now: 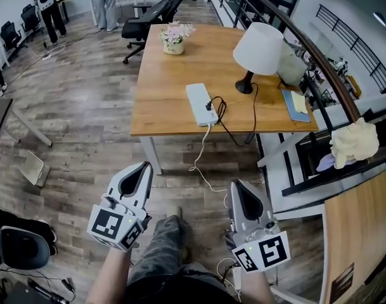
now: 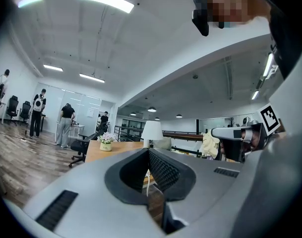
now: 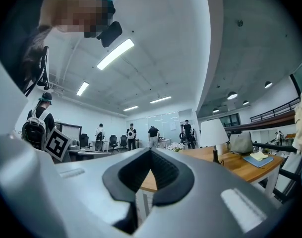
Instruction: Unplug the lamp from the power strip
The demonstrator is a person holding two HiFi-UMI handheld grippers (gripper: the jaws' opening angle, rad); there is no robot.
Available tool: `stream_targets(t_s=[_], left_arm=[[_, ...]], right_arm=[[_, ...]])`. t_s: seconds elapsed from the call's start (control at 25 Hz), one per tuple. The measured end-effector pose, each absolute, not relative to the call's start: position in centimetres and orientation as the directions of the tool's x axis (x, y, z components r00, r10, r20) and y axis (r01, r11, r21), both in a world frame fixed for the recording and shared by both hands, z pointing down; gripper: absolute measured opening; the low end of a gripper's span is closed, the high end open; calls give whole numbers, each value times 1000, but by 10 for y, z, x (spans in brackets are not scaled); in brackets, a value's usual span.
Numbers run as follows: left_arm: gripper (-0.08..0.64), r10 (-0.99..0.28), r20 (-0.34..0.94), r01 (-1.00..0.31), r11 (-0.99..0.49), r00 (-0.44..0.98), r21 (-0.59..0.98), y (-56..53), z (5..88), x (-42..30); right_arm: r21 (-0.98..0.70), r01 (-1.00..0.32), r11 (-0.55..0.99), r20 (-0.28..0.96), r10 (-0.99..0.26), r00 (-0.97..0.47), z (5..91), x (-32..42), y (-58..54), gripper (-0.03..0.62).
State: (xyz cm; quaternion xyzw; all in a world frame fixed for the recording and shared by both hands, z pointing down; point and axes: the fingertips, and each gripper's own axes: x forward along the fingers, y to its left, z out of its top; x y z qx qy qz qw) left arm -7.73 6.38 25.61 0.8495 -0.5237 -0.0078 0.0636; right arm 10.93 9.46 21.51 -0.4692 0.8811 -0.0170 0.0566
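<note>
The table [image 1: 167,106] is standing at twelve o'clock in the head view, well apart from both grippers, with wood floor [image 1: 85,106] lying between. On it the white-shaded lamp [image 1: 258,48] is sitting toward one o'clock, and its black cord [image 1: 229,128] is looping down past the near edge and back up to the strip. The left gripper [image 1: 144,167] is hovering at seven o'clock and the right gripper [image 1: 236,184] at five o'clock, both pointing level toward the table. Each gripper view is showing its jaws pressing together with nothing between them. The strip [image 1: 199,103], white and long, is lying near the table's middle, close to the near edge, with a white lead [image 1: 202,154] trailing down to the floor. The plug [image 1: 210,105], black, is sitting in the strip at its three o'clock side. Judging from this, the task is only at the reach, and nothing is being touched yet. The next move is calling for closing the gap to the table and spreading one gripper's jaws round the plug. The other gripper is probably needed on the strip, so that it is not lifting with the pull.
</note>
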Motion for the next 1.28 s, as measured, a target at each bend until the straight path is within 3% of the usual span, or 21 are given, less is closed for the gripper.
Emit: stream_targets(t_s=[0.64,1.28], left_arm=[[-2,-794,113,-801,-588,598,109,-95,292,-22],[-2,-731,229,-764,-635,643,119,-165,359,1]], right_arm=[[-110,-843,527,-7,-849,-529,254,108,-63,8],[-139,-838,528,120,-831,-543,322,87,-159,9]])
